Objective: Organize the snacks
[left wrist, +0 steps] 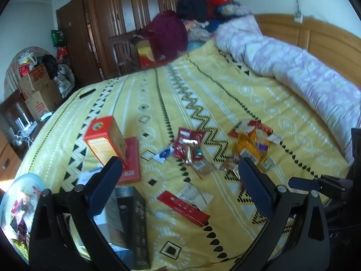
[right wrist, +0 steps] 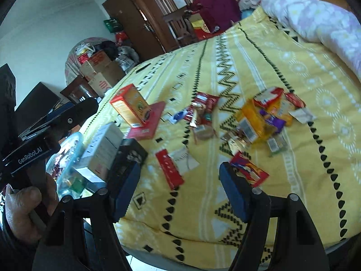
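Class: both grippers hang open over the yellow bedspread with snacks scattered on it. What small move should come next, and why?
Probably lower the right gripper onto the flat red rectangular packet just ahead of its fingers. It lies alone and flat on the yellow patterned bedspread, nearer than the heap of orange and red wrappers, and both grippers are empty.

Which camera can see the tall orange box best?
The left wrist view shows the orange box best: it looks bigger there, with its red top and front facing the camera, though a finger of the left gripper covers its lower corner. The right wrist view shows it whole but smaller, turned sideways.
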The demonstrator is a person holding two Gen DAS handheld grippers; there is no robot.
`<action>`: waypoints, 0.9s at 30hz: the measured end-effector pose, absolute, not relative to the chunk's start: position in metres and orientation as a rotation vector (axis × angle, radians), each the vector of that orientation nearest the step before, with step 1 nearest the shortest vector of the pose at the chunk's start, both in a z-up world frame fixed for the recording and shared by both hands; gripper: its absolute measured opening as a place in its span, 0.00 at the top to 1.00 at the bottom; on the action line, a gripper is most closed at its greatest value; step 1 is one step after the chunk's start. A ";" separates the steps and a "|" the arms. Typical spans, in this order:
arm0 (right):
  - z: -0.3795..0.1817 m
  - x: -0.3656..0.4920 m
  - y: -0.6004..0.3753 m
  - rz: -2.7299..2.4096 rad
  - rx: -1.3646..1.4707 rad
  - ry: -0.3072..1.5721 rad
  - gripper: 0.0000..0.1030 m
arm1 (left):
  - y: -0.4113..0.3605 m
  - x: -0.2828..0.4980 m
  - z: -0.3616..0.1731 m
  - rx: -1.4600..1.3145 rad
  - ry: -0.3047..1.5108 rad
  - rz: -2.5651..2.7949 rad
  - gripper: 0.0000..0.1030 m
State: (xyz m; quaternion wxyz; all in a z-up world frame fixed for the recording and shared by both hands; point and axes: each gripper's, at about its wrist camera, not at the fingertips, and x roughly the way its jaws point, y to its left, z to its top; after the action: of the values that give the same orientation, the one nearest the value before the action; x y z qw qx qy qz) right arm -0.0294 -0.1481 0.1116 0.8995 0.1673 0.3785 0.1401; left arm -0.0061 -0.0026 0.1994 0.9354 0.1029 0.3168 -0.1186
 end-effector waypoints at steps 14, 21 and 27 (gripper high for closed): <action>0.015 -0.008 -0.195 0.126 0.183 0.897 0.26 | -0.065 0.018 0.037 0.231 1.028 -0.336 0.00; -0.016 0.005 -0.208 0.107 0.147 0.923 0.26 | -0.056 0.028 0.012 0.196 1.007 -0.266 0.00; -0.037 0.018 -0.213 0.122 0.138 0.907 0.00 | -0.060 0.026 0.002 0.238 0.916 -0.195 0.00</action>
State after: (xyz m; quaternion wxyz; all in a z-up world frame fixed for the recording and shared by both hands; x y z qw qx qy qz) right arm 0.0180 -0.2131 -0.0366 0.8949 0.0664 0.4374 0.0589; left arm 0.0264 -0.0597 0.0021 0.8855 0.1143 0.4405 -0.0937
